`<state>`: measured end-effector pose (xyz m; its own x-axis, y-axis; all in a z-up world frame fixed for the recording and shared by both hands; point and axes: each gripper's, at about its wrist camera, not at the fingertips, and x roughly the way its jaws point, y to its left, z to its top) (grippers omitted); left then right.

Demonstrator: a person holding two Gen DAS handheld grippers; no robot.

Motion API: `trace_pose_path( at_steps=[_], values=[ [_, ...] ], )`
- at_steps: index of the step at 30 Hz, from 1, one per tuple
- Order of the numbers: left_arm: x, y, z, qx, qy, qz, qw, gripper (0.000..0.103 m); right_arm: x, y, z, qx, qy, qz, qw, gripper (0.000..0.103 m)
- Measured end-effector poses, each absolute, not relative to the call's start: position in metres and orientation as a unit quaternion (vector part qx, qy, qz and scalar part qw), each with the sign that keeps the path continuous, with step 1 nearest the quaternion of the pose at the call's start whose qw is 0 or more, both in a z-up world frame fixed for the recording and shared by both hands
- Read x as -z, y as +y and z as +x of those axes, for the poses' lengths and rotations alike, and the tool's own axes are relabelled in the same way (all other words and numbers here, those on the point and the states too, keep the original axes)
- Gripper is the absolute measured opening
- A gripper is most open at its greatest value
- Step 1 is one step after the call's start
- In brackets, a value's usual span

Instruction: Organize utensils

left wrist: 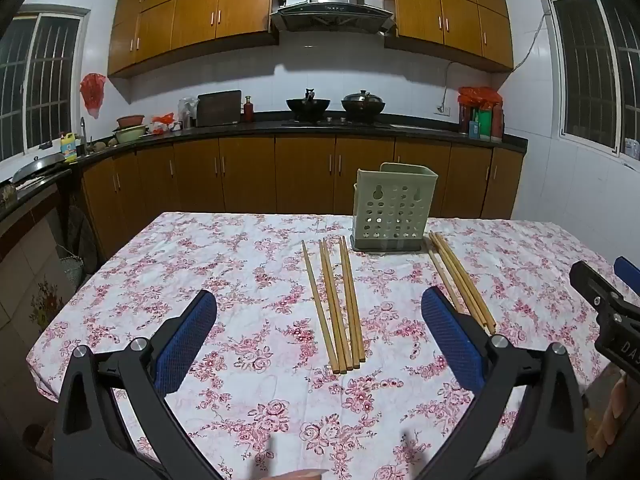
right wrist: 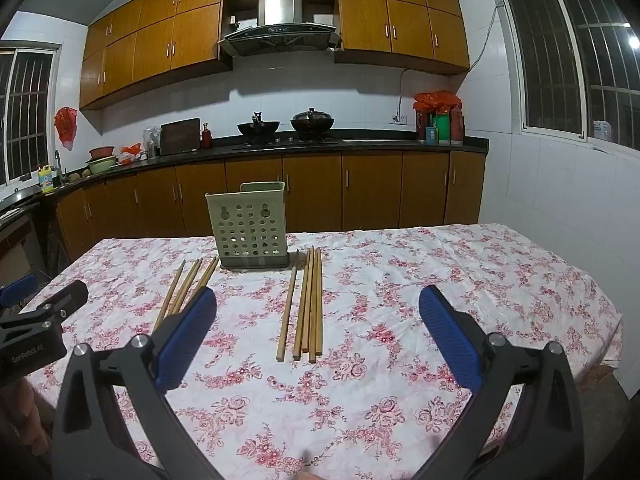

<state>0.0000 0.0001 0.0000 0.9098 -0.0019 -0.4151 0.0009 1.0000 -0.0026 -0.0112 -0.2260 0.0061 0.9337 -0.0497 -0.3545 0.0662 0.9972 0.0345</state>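
I held the left gripper (left wrist: 319,322) and right gripper (right wrist: 318,322) spread wide, nothing between the jaws. The perforated holder (left wrist: 394,208) stood at twelve o'clock on the floral tablecloth (left wrist: 240,360). The left view showed the left chopsticks (left wrist: 338,306) whole; the right view showed the right chopsticks (right wrist: 306,306) whole, its own finger hiding part of the others.
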Motion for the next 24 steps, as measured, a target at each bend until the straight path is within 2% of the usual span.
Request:
trace_pose_path(
  at_steps=[24],
  values=[
    [0.0000,0.0007,0.0002,0.000,0.215,-0.002,0.977,0.101,-0.0056,-0.2259,-0.0116,0.030,0.180,0.024,0.983,0.099]
  ],
)
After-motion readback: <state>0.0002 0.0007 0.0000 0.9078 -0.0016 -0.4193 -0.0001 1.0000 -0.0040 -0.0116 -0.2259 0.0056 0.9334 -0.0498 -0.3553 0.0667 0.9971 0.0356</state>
